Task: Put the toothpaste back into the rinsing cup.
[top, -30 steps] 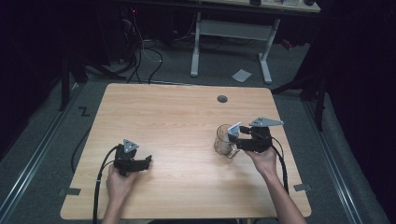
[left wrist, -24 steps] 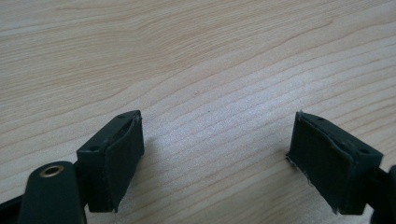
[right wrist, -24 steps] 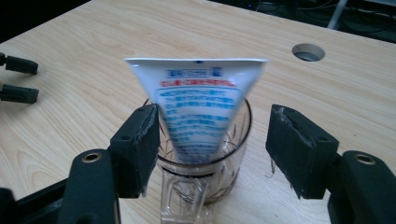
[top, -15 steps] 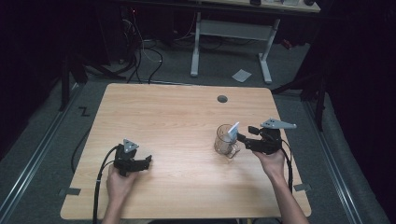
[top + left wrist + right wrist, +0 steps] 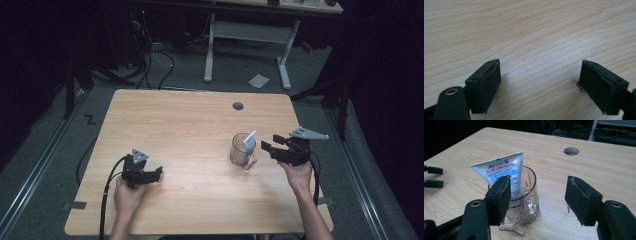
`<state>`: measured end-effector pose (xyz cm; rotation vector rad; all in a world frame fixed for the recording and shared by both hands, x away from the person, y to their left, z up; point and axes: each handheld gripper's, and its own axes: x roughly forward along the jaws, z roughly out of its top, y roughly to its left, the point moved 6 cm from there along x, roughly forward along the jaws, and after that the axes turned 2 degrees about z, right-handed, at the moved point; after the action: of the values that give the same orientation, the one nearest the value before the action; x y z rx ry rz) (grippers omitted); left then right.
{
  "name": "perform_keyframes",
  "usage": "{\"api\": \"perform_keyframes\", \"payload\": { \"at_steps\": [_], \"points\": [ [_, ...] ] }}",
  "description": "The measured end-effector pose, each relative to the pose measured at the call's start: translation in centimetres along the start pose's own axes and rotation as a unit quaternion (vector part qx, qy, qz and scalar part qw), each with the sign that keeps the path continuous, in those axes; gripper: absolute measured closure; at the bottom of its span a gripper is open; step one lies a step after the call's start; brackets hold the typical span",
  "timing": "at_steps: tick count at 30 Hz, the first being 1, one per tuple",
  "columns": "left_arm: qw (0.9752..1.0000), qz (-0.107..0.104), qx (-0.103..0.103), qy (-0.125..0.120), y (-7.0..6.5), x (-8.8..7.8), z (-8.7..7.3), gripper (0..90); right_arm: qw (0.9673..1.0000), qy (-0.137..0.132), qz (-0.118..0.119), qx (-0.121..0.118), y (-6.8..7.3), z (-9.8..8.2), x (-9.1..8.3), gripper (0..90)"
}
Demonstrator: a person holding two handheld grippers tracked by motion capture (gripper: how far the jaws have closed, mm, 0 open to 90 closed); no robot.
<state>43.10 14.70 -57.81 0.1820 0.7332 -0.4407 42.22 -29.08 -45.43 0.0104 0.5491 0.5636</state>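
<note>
right gripper view shows the open right tongs empty, closing, beside the fragile, slippery glass mug at centre holding a soft light tube, best pinched at its flat crimped end; left tongs open.

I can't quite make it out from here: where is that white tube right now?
In the high view the white tube stands tilted inside the glass mug on the table's right half, just left of the open right hand-held gripper.

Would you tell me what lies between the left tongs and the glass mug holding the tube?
Nothing: in the high view, bare wooden table separates the left tongs from the glass mug.
</note>
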Motion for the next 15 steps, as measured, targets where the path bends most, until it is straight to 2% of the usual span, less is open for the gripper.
{"api": "perform_keyframes", "payload": {
  "at_steps": [15],
  "points": [
    [1.0,0.0,0.0,0.0,0.0,0.0,0.0,18.1,0.9993,-0.013,-0.023,0.027,-2.2,-1.3,-2.0,38.5]
  ]
}}
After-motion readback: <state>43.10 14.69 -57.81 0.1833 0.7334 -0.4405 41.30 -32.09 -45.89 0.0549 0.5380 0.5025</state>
